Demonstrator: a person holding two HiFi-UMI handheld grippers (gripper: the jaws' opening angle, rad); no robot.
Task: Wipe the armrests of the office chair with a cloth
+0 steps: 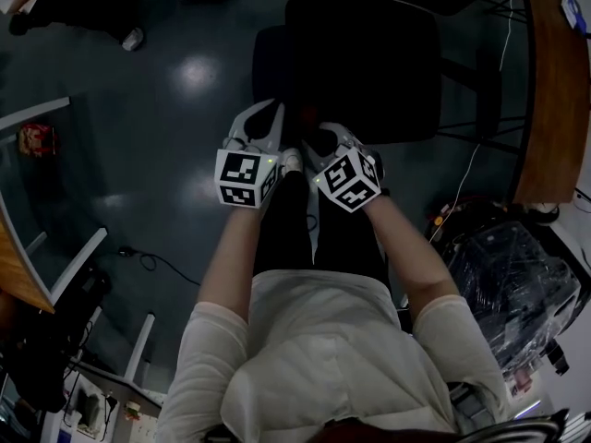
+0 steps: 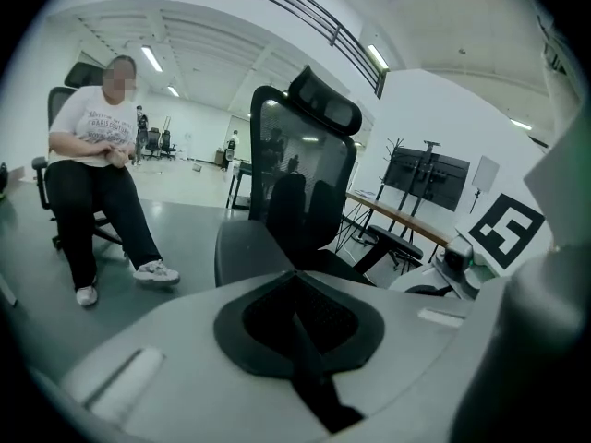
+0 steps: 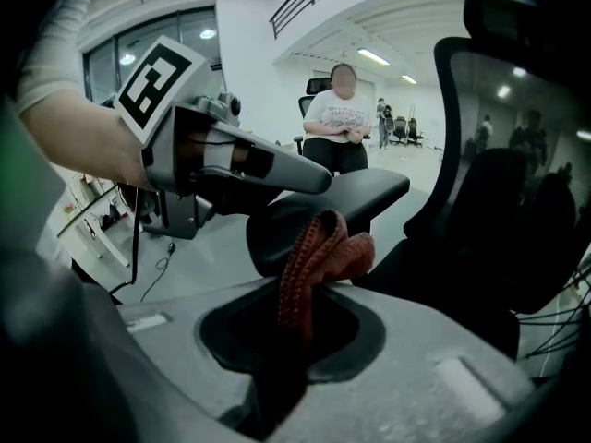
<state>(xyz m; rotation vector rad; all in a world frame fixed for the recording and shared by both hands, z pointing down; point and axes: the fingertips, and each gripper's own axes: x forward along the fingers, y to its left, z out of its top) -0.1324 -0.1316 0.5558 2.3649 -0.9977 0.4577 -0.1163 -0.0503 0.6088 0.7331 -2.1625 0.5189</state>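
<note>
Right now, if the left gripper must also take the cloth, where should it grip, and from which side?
Probably the loose bunched end of the cloth, which sticks out past the right gripper, coming from the left. The lower part is pinched in the right jaws. The left gripper, shut and empty, is on that side and must open first.

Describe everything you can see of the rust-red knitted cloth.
The rust-red knitted cloth looks like coarse, ribbed fabric, bunched into folds. The right gripper is shut on its lower part; the bunched top sticks up beyond the jaws, in front of the black chair armrest. Whether it touches the armrest is unclear.
</note>
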